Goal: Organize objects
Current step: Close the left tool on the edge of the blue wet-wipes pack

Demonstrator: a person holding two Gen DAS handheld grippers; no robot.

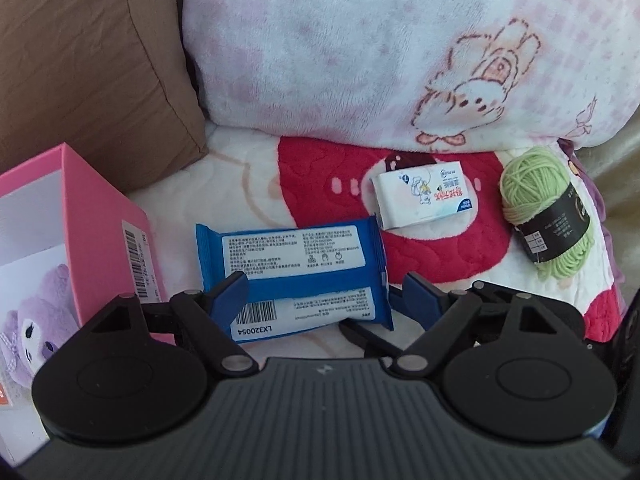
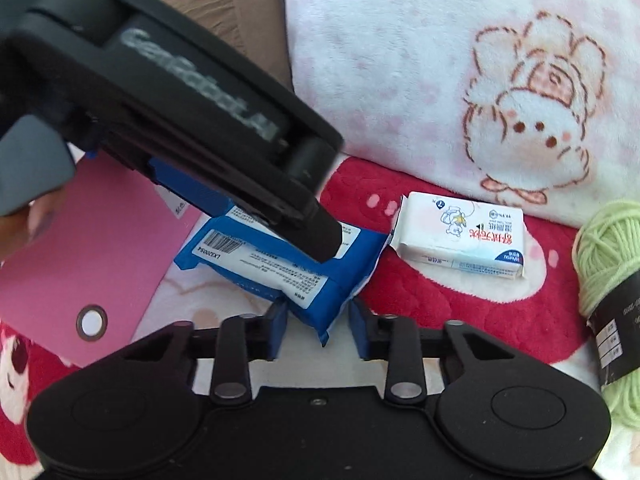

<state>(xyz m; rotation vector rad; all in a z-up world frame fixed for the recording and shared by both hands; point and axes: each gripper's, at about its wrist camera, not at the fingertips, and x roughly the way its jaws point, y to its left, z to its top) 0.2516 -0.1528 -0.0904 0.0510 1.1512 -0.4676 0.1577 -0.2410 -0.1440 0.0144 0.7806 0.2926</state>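
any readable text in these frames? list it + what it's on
"LX320054": blue wipes pack, beside its barcode; the fine print there is too small.
"GenRobot.AI": left gripper body, blurred.
White tissue pack: red and blue Chinese print, upside down, not legible.
Yarn band: too small.
Pink box barcode sticker: too small.

The pink box [image 1: 68, 216] and green yarn [image 2: 608, 300] run past the picture edges.
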